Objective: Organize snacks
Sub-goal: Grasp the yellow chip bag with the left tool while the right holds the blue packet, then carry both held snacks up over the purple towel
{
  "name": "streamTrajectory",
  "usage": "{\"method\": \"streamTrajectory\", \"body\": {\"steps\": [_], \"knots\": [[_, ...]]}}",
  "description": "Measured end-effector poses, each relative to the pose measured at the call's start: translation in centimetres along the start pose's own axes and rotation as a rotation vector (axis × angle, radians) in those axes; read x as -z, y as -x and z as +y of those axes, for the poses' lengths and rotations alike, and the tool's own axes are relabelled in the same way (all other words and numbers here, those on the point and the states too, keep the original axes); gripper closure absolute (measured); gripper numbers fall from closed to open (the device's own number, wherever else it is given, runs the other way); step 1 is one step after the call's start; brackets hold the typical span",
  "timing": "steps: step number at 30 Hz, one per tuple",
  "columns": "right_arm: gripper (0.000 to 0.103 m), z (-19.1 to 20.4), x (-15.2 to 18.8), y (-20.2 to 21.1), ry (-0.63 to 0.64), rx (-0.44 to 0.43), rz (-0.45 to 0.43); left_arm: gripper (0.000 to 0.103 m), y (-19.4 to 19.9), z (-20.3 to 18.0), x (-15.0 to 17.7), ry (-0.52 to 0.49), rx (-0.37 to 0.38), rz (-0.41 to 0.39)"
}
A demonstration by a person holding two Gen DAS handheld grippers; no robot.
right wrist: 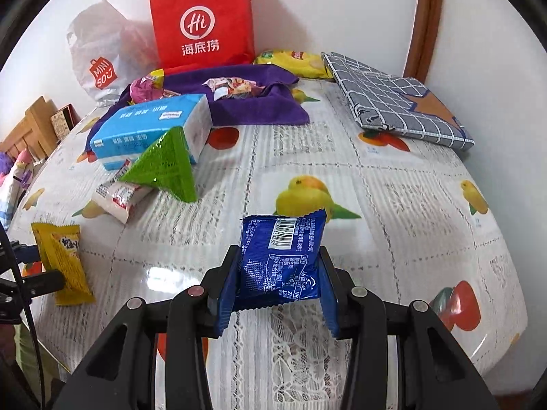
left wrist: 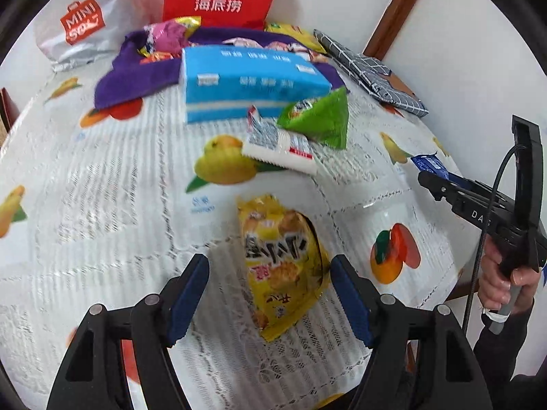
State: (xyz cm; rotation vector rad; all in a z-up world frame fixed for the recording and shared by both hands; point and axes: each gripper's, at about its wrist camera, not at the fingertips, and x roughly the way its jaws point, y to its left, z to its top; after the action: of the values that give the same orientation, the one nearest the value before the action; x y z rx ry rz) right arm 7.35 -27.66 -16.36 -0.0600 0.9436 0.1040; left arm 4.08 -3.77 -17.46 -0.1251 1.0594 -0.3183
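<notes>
Right gripper (right wrist: pixel 278 273) is clamping a blue snack packet (right wrist: pixel 282 256) in its fingers, holding it above the tabletop (right wrist: pixel 393 205). Left gripper (left wrist: pixel 270 294) is spread wide around the yellow snack bag (left wrist: pixel 283 266), fingers not touching. Probably needs squeezing next.

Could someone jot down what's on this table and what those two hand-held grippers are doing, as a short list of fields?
Surface: fruit-print tablecloth
Left hand-held gripper: open around the yellow snack packet lying on the cloth
Right hand-held gripper: shut on a blue snack packet
Mid-table: green triangular packet, white packet, blue tissue pack
Back: red paper bag, purple cloth
</notes>
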Motion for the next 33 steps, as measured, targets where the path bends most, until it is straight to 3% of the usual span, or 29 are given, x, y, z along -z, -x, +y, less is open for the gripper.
{"method": "streamTrajectory", "body": {"steps": [3, 7, 12, 22, 33], "knots": [[0.061, 0.0, 0.0, -0.3, 0.000, -0.002, 0.006, 0.033, -0.5, -0.3, 0.1, -0.016, -0.001, -0.017], [0.061, 0.1, -0.2, -0.8, -0.007, -0.006, 0.014, 0.052, -0.6, -0.4, -0.1, -0.023, 0.002, -0.031], [0.061, 0.6, -0.2, -1.0, -0.003, -0.016, 0.017, 0.057, -0.4, 0.3, -0.5, -0.013, 0.014, -0.046], [0.061, 2.2, -0.8, -0.8, 0.005, -0.038, 0.016, 0.057, 0.6, 2.8, -1.8, 0.057, 0.027, -0.068], [0.061, 4.4, -3.7, 0.7, 0.020, -0.097, -0.033, 0.057, 2.6, 3.4, -5.0, 0.050, 0.021, -0.126]]}}
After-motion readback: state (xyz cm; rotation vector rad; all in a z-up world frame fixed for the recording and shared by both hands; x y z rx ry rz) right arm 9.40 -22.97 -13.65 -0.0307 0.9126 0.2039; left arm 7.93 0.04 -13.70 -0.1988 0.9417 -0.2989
